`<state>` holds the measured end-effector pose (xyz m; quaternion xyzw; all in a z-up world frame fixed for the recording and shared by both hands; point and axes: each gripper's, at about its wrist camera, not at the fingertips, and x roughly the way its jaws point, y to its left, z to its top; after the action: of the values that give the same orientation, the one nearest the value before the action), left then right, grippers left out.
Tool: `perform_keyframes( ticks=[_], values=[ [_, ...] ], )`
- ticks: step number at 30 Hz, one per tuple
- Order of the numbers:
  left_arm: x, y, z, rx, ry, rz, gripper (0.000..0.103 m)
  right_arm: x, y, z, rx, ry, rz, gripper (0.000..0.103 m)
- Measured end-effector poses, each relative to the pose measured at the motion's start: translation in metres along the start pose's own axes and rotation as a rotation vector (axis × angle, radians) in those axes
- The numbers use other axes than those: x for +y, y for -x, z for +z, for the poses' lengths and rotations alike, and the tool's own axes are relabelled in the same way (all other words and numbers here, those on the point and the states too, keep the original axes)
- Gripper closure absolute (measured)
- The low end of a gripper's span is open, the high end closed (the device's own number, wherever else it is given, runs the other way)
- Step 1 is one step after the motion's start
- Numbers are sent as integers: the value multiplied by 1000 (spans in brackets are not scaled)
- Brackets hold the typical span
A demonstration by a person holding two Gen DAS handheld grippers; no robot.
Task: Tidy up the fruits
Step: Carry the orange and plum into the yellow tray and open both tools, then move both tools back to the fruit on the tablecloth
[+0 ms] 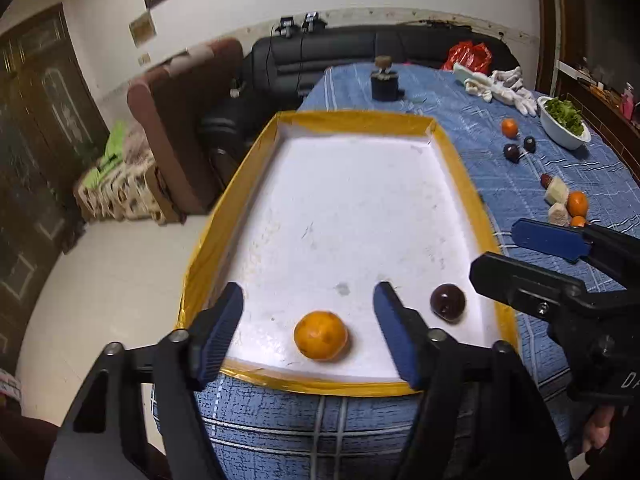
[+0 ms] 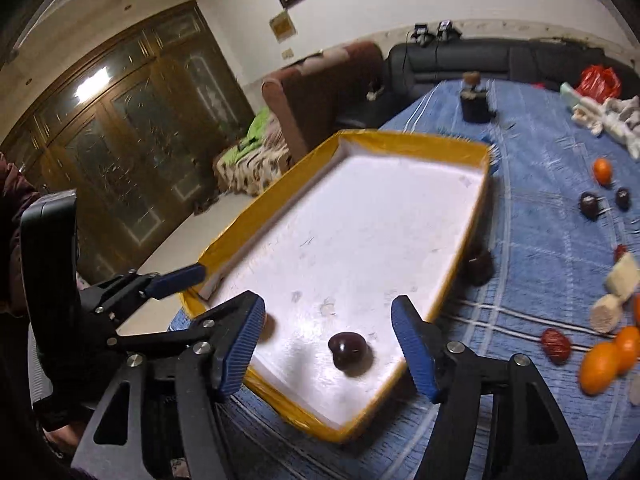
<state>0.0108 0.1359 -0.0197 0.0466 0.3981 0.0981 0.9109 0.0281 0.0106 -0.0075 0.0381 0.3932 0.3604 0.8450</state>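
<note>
Yellow tape rims the white foam tray (image 1: 456, 160) lying on the blue checked tablecloth (image 1: 520, 172), and two fruits sit on its floor by the near edge: an orange (image 1: 320, 335) towards the middle of that edge and a dark plum (image 1: 448, 303) close to the near right corner, the two apart from each other. The left gripper (image 1: 308, 332) hovers over the near edge with its blue pads spread wide on either side of the orange, touching nothing. The right gripper (image 2: 328, 344) is likewise wide open and empty, the plum lying free on the tray between its fingers. Outside the tray, on the cloth along the right side of the tabletop, lie more oranges (image 2: 600, 360), dark plums (image 2: 590, 205), red dates (image 2: 556, 345) and pale cut chunks (image 2: 606, 316). A white bowl of greens (image 1: 564, 122) stands near the far right edge.
</note>
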Motion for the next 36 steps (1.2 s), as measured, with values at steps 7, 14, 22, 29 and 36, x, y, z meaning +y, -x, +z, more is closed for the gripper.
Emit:
perform_keyframes(
  ticks=[7,14,22,29,36],
  values=[
    [-34,22,4,-49,-78,-11,28,-21,42,-11,-50,-18,-72,32],
    [-60,38,10,-78,-126,-31,28,-47,81,-23,-92,-46,-140,31],
    [-73,45,12,-90,-157,-31,28,-83,108,-35,-119,-107,-189,31],
    [-79,44,13,-88,-168,-28,28,-112,125,-48,-133,-183,-223,31],
    [-78,44,13,-87,-164,-27,28,-121,132,-50,-142,-208,-243,31]
  ],
)
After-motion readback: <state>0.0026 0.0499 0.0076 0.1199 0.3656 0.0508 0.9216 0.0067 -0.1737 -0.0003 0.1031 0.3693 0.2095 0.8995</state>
